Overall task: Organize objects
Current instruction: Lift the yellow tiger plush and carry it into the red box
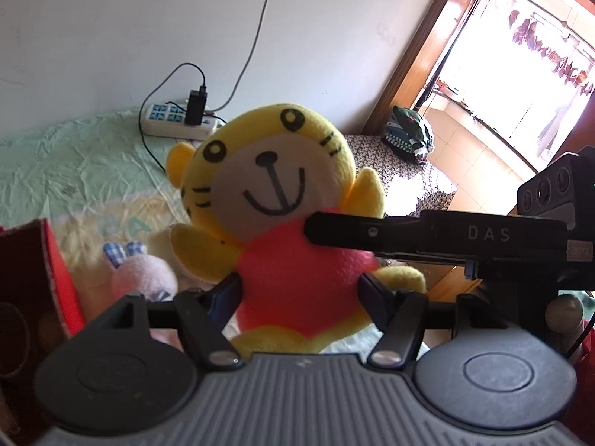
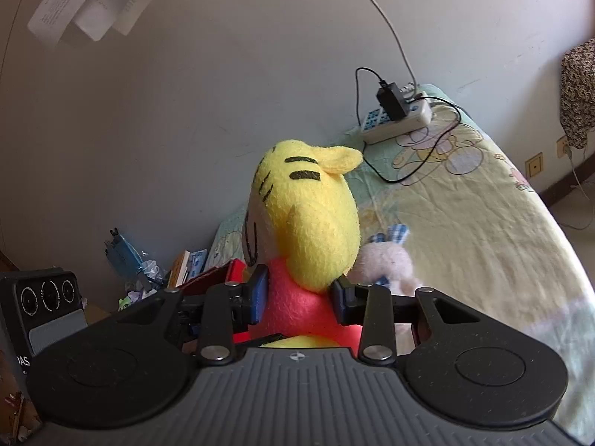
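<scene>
Above the bed with its pale green and yellow cartoon-print sheet (image 2: 483,230), a yellow plush tiger in a coral-red shirt (image 1: 286,200) hangs clear of the bedding, pinched from two sides. The left tongs (image 1: 299,293) clamp its red belly, one pad pressed into each flank, with the toy facing the left wrist camera. The right tongs (image 2: 301,297) grip the same red torso just under the head, seen from the toy's side; in the left wrist view their black finger crosses in from the right and touches the tiger's chest. A small pink plush rabbit with blue-checked ears (image 1: 143,277) lies on the sheet below and behind the tiger. A red cardboard box (image 1: 35,278) stands at the left edge of the left wrist view. By the wall, a white power strip (image 2: 399,120) carrying a black charger (image 2: 390,102) rests on the bed.
</scene>
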Motion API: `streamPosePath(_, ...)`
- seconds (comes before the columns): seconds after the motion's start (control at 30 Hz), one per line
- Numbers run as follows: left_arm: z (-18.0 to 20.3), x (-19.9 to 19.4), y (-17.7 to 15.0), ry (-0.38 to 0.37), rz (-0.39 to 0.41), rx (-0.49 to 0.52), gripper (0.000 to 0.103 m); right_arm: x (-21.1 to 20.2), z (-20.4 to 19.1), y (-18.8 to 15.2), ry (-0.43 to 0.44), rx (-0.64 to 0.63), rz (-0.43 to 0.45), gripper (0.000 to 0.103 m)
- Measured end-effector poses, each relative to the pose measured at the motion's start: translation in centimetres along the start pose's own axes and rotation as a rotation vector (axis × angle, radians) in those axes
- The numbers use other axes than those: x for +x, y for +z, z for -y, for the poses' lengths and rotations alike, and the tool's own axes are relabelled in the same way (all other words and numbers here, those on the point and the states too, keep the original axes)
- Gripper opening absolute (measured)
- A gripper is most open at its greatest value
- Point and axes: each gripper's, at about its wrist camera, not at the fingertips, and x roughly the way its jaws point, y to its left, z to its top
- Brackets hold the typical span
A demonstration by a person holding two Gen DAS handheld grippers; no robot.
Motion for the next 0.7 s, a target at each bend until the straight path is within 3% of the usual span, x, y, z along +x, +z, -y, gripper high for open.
streamPosePath(0.33,-7.3,-9.5,-2.9,0.0,0.063,-0.043,0.068,5.0,-9.8,-5.1,-0.005,-0.058,0.004,0.037)
streamPosePath(0.7,-13.5,-10.9,-4.9,0.013,0.047,-0.137,0.068,12.4,-14.6,-8.5,-0.173,-0.17,-0.13,0.034)
